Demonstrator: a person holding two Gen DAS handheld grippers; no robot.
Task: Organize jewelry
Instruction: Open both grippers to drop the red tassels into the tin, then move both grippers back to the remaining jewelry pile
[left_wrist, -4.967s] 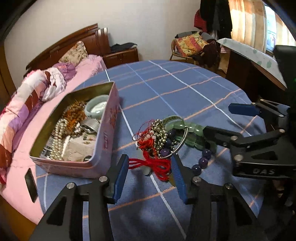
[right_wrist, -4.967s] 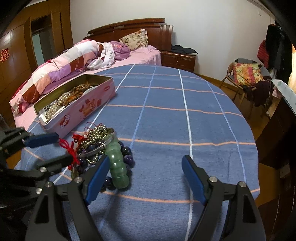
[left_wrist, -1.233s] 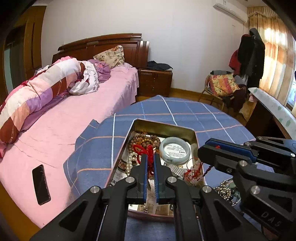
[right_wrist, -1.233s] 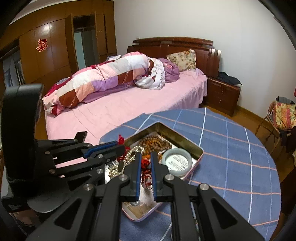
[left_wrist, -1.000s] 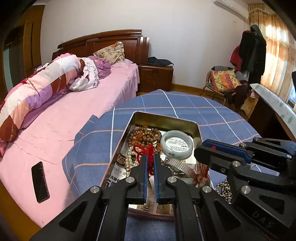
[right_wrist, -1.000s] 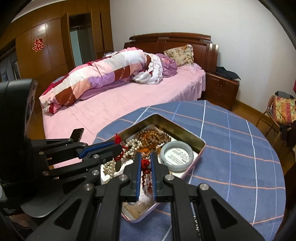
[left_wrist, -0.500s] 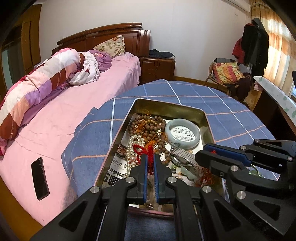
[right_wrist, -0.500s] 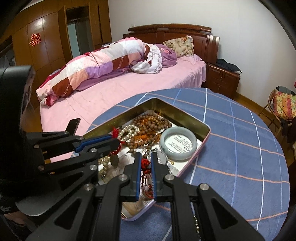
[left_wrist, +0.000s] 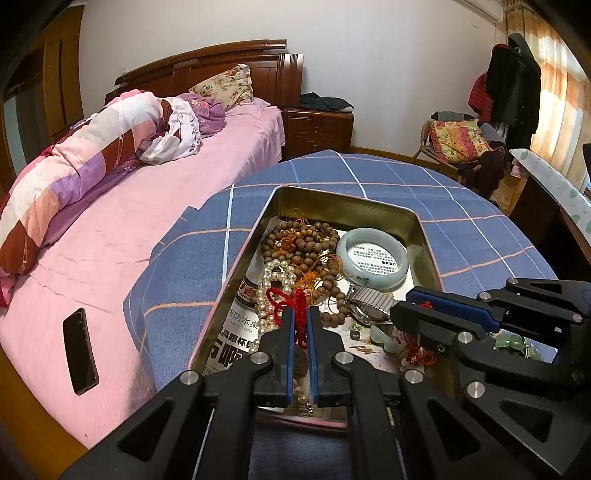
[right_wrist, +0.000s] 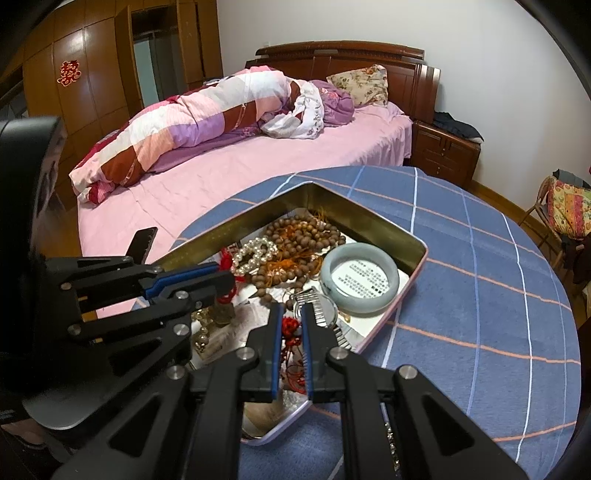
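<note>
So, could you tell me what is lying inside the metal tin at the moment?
Inside the tin: brown wooden beads, a pearl strand, a pale jade bangle and a watch, over printed paper. Both grippers cover the near end.

Right gripper (right_wrist: 290, 321) clamped on red cord (right_wrist: 290, 326), over the near end of the tin (right_wrist: 384, 230). Left gripper (right_wrist: 225, 286) alongside, also pinching red cord. Tin holds jade bangle (right_wrist: 359, 277), wooden beads (right_wrist: 303, 232), pearls (right_wrist: 255, 251).
</note>
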